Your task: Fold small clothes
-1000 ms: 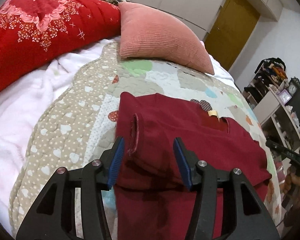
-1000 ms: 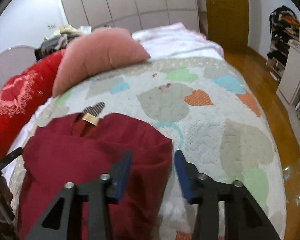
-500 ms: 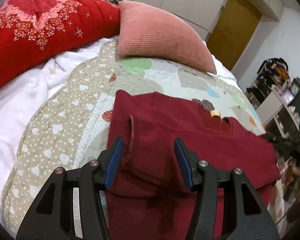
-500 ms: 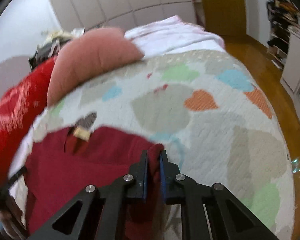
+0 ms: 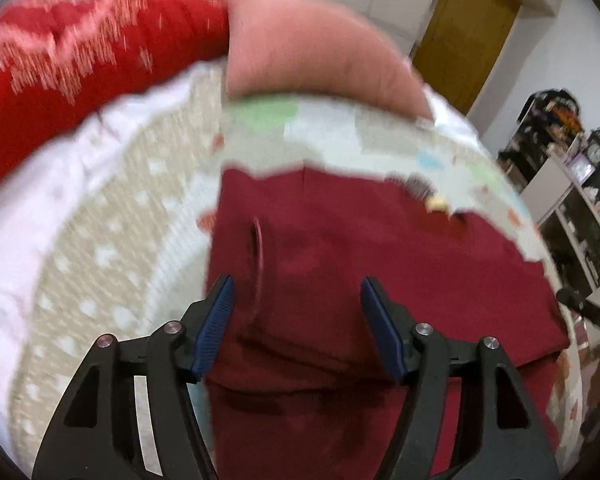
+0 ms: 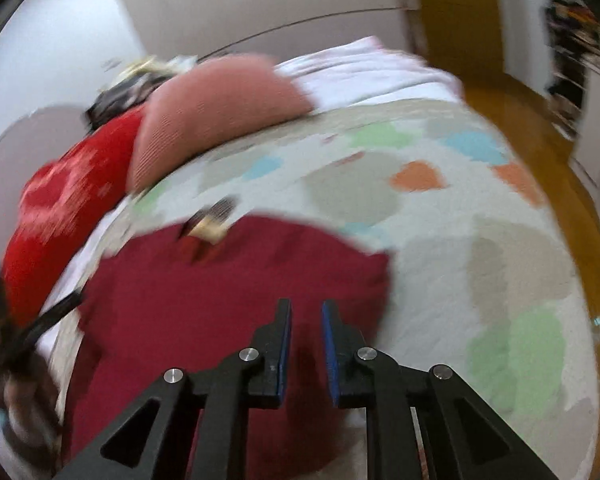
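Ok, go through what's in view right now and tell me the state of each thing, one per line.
Dark red garment: lying on the quilt, side parts folded in, neck label showing.
Left gripper: open wide over the garment.
Right gripper: narrow gap between the pads, nothing visibly pinched.
Pink pillow: resting on the quilt's far end.
Quilt: spread flat.
Door: shut.

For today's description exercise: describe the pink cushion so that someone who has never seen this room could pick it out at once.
Start at the bed, covered by a pale quilt with coloured patches. At its far end, towards the wardrobe doors, lies the pink cushion, next to a bright red blanket. It is plain, dusty pink and finely ribbed, whereas the blanket is patterned and the maroon garment lies flat nearer the grippers.
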Motion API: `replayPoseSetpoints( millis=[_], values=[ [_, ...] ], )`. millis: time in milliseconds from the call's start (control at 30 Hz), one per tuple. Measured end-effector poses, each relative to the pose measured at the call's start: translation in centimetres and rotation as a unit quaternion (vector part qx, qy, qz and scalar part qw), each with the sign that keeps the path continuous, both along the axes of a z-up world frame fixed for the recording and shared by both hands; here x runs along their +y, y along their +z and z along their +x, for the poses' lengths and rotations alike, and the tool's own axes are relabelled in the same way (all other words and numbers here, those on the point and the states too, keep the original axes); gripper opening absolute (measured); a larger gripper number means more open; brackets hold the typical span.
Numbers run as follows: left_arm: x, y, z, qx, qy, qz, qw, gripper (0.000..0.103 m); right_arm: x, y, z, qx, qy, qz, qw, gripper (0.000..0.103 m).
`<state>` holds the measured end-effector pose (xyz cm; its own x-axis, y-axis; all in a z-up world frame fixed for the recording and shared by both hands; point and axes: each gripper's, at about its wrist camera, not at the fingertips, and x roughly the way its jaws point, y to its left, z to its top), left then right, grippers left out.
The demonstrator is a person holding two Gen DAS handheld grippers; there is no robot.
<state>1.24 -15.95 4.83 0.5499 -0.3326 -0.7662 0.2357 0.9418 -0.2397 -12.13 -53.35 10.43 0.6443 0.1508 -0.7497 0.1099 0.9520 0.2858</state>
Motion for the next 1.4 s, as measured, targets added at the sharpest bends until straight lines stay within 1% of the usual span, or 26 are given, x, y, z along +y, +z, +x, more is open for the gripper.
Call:
replayPoseSetpoints(
  millis=[33, 67, 133, 200, 233, 267, 333, 367, 400, 467, 567, 600, 633, 700, 733, 800, 867, 933, 1000, 1100, 1167, 1200, 1233, 1300, 1367, 1400],
  values=[
    [-0.2, -0.6, 0.0, 0.003, 0.003, 0.011, 0.9999, 0.065, 1.0, -0.9, 0.1, 0.011, 0.017, 0.000, 1.000, 0.014],
    [-0.4, -0.6, -0.2, -0.005, 0.001, 0.017, 0.9999, 0.065, 1.6, -2.0, 0.5, 0.027, 0.024, -0.009, 0.999, 0.014],
    [-0.6, 0.3, -1.0, -0.010, -0.007, 0.033, 0.9994, 0.065, 1.8, -4.2, 1.6, 0.064, 0.021, -0.021, 0.998, 0.014],
    [-0.1, 1.1, -1.8, -0.009, -0.016, 0.029, 0.9994, 0.065, 1.1, -3.7, 0.9, 0.052, 0.004, 0.006, 0.999, 0.014],
    [0.5, 1.7, -2.3, -0.011, -0.019, 0.020, 0.9996, 0.065, 0.6, -2.7, 0.0, 0.046, -0.007, 0.019, 0.999, 0.018],
    [1.2, 2.3, -3.0, -0.013, -0.019, 0.012, 0.9997, 0.065, 0.4, -1.8, -1.3, 0.033, -0.012, 0.024, 0.999, 0.023],
    [2.8, 2.8, -4.2, -0.011, -0.011, 0.000, 0.9999, 0.065, 0.1, -0.6, -3.9, 0.010, -0.022, 0.025, 0.999, 0.059],
    [3.4, 2.8, -4.6, -0.008, -0.005, -0.006, 0.9999, 0.065, 0.0, -0.4, -5.7, 0.002, -0.030, 0.030, 0.999, 0.063],
    [4.1, 2.6, -5.1, 0.001, 0.003, -0.017, 0.9998, 0.065, 0.1, -0.5, -6.8, 0.003, -0.031, 0.035, 0.999, 0.063],
    [5.3, 2.0, -6.1, 0.023, 0.020, -0.036, 0.9989, 0.065, 0.6, -1.9, -8.2, 0.025, -0.026, 0.058, 0.998, 0.063],
    [6.2, 1.1, -7.9, 0.047, 0.036, -0.053, 0.9968, 0.065, 1.9, -4.6, -7.5, 0.038, -0.025, 0.085, 0.995, 0.063],
    [6.5, 0.9, -8.5, 0.050, 0.040, -0.055, 0.9964, 0.065, 2.2, -5.0, -7.4, 0.030, -0.027, 0.087, 0.995, 0.058],
    [6.7, 0.8, -9.2, 0.053, 0.043, -0.056, 0.9961, 0.065, 2.4, -5.3, -7.1, 0.016, -0.030, 0.084, 0.996, 0.039],
    [7.2, 0.8, -10.6, 0.057, 0.042, -0.055, 0.9959, 0.065, 3.4, -5.4, -6.0, 0.018, -0.013, 0.055, 0.998, 0.013],
    [7.4, 0.9, -11.3, 0.056, 0.041, -0.051, 0.9962, 0.065, 3.8, -4.9, -6.0, 0.021, -0.001, 0.043, 0.999, 0.011],
    [8.2, 1.0, -12.6, 0.052, 0.046, -0.046, 0.9965, 0.065, 3.9, -3.1, -6.8, 0.005, 0.005, 0.005, 1.000, 0.010],
    [8.8, 0.9, -13.4, 0.057, 0.048, -0.050, 0.9960, 0.065, 2.7, -1.6, -7.9, -0.008, -0.015, -0.012, 1.000, 0.010],
    [9.2, 0.7, -14.2, 0.067, 0.046, -0.060, 0.9949, 0.065, 1.7, -1.9, -8.0, 0.006, -0.030, -0.010, 0.999, 0.010],
    [9.5, 0.6, -14.8, 0.073, 0.045, -0.070, 0.9939, 0.065, 2.2, -3.4, -7.9, 0.039, -0.024, -0.017, 0.999, 0.010],
    [10.3, 0.6, -15.8, 0.085, 0.043, -0.085, 0.9918, 0.065, 2.0, -3.5, -9.3, 0.054, -0.028, 0.022, 0.998, 0.012],
    [10.7, 0.4, -16.5, 0.093, 0.042, -0.089, 0.9908, 0.065, 1.7, -2.6, -11.8, 0.040, -0.031, 0.058, 0.997, 0.032],
    [10.9, 0.3, -16.9, 0.096, 0.042, -0.090, 0.9904, 0.065, 1.6, -2.2, -13.3, 0.032, -0.027, 0.072, 0.997, 0.058],
    [11.1, 0.2, -17.2, 0.097, 0.043, -0.090, 0.9902, 0.066, 1.9, -2.0, -15.2, 0.025, -0.022, 0.088, 0.996, 0.072],
    [11.3, -0.3, -17.8, 0.102, 0.048, -0.088, 0.9897, 0.067, 2.8, -2.4, -16.7, 0.022, -0.009, 0.112, 0.993, 0.072],
    [11.2, -0.6, -18.2, 0.104, 0.049, -0.086, 0.9896, 0.067, 3.7, -3.9, -17.7, 0.029, 0.002, 0.152, 0.988, 0.070],
    [11.1, -0.5, -18.5, 0.103, 0.048, -0.083, 0.9900, 0.067, 4.2, -4.6, -17.7, 0.035, 0.010, 0.156, 0.987, 0.048]
  ],
)
